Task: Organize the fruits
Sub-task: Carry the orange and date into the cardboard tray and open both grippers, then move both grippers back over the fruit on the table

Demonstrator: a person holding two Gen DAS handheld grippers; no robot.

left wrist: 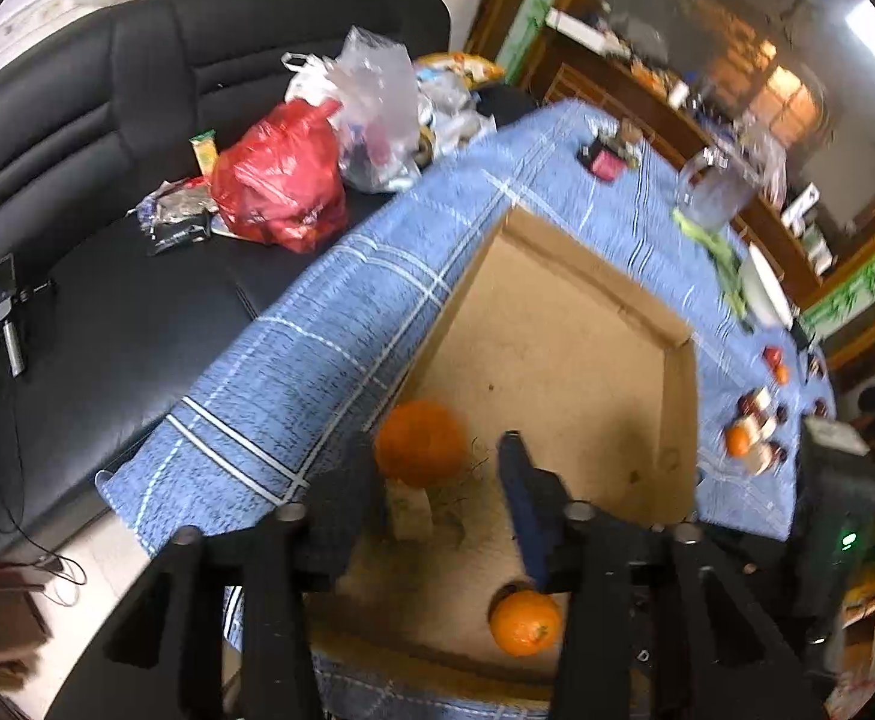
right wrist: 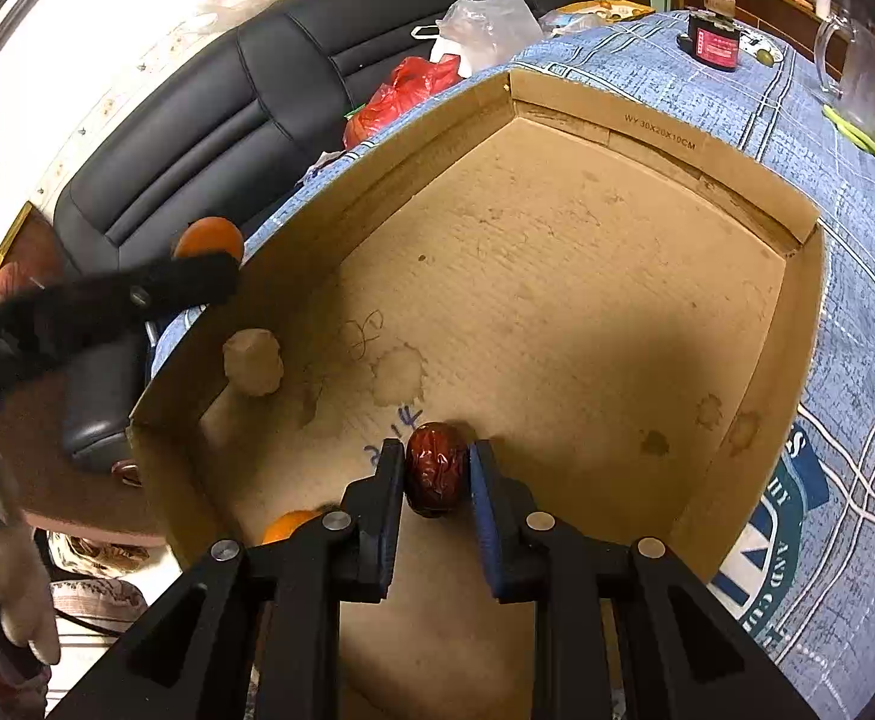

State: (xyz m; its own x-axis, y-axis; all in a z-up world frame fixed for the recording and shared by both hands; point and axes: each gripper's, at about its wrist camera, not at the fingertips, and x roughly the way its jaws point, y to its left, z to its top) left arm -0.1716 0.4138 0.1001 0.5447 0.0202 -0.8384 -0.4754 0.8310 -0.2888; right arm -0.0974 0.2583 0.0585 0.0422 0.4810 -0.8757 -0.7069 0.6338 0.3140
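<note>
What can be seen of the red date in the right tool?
The red date is a small oval fruit with glossy, wrinkled dark red-brown skin. It sits upright between the pads of the right tool, which is shut on it at both sides. It hangs low inside the cardboard box, over the stained floor; whether it touches the floor cannot be told.

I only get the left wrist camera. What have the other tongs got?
Observer: The right tongs are shut on a wrinkly red date.
Operator: Is it in the box yet?
Observer: It's over the floor of the cardboard box, right by some blue scribbles.
Operator: Is the floor clean there?
Observer: No, there are ring stains just past the date.
</note>
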